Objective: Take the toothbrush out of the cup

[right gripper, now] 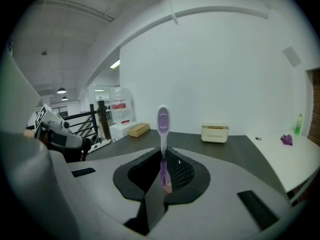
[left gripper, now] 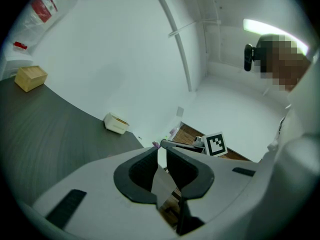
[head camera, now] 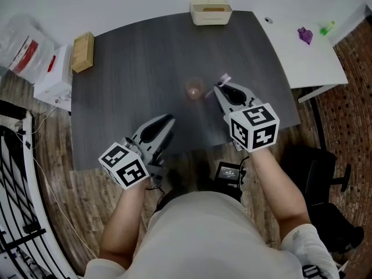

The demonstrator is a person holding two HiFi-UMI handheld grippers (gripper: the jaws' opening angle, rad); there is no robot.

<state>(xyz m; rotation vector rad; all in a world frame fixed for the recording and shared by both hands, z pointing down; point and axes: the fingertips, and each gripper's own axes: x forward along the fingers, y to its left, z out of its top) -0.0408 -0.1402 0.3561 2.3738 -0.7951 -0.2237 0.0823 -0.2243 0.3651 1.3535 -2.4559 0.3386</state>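
Clamping the toothbrush (right gripper: pixel 163 129), the right gripper (head camera: pixel 217 88) hangs just beside the cup (head camera: pixel 194 89).

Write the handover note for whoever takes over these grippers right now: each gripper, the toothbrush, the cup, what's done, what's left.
Left gripper: jaws almost together, nothing between them, over the near edge of the table, apart from the cup.
Right gripper: shut on the purple-and-white toothbrush, with the brush head standing up out of the jaws.
Cup: upright on the table, just left of the right gripper; it looks empty.
Done: the toothbrush appears to be out of the cup.
Left: probably only to set the toothbrush down on the table.
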